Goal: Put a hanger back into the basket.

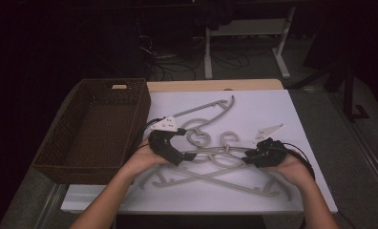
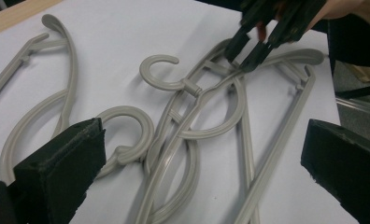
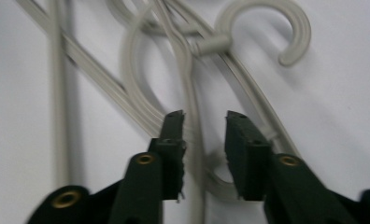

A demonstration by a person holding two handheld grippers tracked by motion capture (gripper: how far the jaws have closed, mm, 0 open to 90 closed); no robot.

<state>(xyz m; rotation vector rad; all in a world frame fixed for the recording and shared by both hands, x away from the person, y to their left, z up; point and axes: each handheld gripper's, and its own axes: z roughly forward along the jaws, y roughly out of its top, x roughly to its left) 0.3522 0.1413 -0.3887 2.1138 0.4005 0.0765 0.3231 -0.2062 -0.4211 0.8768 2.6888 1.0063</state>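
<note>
Several grey plastic hangers (image 1: 215, 177) lie tangled on the white table (image 1: 273, 109), their hooks (image 2: 159, 71) near the middle. One more hanger (image 1: 211, 109) lies apart at the back. My left gripper (image 1: 186, 154) is low over the tangle's left side, jaws wide open, with hanger arms (image 2: 183, 140) beneath the gap and nothing gripped. My right gripper (image 1: 248, 159) is at the tangle's right side. Its jaws stand a little apart, astride a thin hanger arm (image 3: 188, 70), and I see them from the left gripper view too (image 2: 248, 49). My right gripper (image 3: 204, 126) is not closed on that arm.
An empty brown wicker basket (image 1: 144, 102) stands along the table's left side, close to my left hand. Bare white surface lies at the back right and along the front edge. Table legs and cables are on the dark floor beyond.
</note>
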